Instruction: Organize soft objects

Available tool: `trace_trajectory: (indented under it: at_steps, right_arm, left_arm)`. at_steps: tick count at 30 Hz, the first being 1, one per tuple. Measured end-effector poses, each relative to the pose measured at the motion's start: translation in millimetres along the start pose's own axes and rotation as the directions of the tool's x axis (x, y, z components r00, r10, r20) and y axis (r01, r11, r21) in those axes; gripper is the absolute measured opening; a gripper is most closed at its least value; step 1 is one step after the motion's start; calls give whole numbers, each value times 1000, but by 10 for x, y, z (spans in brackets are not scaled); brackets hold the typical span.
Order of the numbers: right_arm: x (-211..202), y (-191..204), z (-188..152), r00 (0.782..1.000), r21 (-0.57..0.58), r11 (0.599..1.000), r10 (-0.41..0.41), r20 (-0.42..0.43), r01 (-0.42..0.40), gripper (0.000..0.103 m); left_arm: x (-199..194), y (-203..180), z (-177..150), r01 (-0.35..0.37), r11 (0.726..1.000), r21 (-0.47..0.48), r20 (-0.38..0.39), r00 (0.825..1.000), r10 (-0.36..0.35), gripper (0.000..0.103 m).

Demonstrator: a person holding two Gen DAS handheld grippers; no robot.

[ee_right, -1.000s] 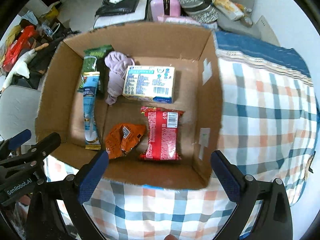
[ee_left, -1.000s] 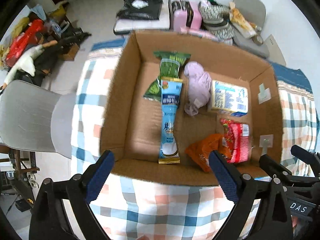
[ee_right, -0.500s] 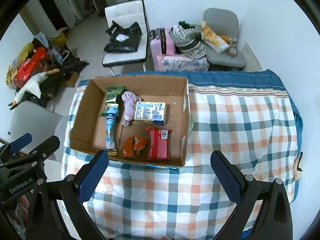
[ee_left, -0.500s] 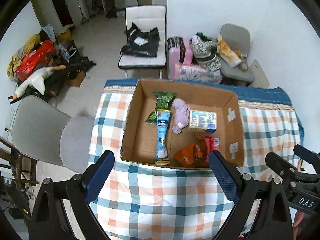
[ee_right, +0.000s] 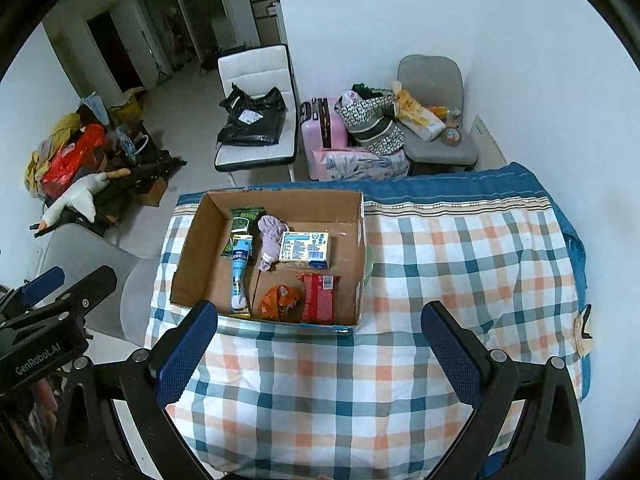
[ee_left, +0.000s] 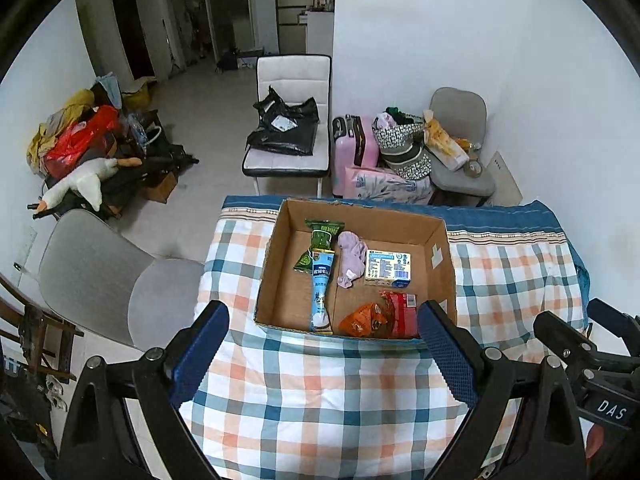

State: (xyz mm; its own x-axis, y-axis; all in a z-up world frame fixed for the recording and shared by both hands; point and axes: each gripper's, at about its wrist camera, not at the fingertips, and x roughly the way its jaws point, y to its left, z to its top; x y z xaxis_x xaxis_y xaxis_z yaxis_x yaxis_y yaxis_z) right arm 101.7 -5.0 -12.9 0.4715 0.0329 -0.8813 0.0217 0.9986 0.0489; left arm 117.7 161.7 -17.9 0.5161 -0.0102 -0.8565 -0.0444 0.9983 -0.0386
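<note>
Both sets of fingers stand wide apart with nothing between them: the left gripper (ee_left: 324, 354) and the right gripper (ee_right: 320, 350) hang high above the near edge of the checked cloth (ee_right: 320, 392), well clear of the goods.

All the soft things lie inside the open cardboard box (ee_left: 276, 264), which sits on the cloth-covered surface toward its left side. Along the left of the box floor lies a long blue packet (ee_left: 321, 292), its far end overlapping a green packet (ee_left: 322, 240). Beside them is a crumpled lilac cloth (ee_left: 350, 258), then a pale boxed pack (ee_left: 388, 266). Nearest the front wall sit an orange pouch (ee_left: 364, 320) and a red packet (ee_left: 400, 312), touching each other.

With everything gathered in one container and the cloth around it bare, the sorting looks finished; the raised, empty fingers fit a pull-back to survey the result.

Beyond are a grey chair (ee_left: 104, 280), a white chair (ee_left: 288, 120) and a pink suitcase (ee_left: 356, 152).
</note>
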Motion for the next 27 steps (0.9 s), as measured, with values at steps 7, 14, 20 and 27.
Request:
trace_trajectory:
  at_steps: [7, 14, 20, 27]
  right_arm:
    - [-220, -42, -9, 1000, -2, 1000, -6, 30, 6, 103]
    - [-327, -39, -32, 999, -9, 1000, -14, 46, 14, 103]
    - [-361, -42, -28, 999, -17, 1000, -23, 46, 23, 103]
    - [-411, -86, -28, 998, -16, 999, -34, 50, 34, 103]
  left_arm:
    - [-192, -23, -53, -11, 1000, 2, 32, 999, 11, 97]
    - [-285, -49, -96, -23, 1000, 9, 42, 999, 23, 97]
    - [-304, -67, -152, -18, 1000, 10, 30, 999, 18, 97]
    - [-310, -75, -163, -17, 1000, 11, 31, 999, 17, 97]
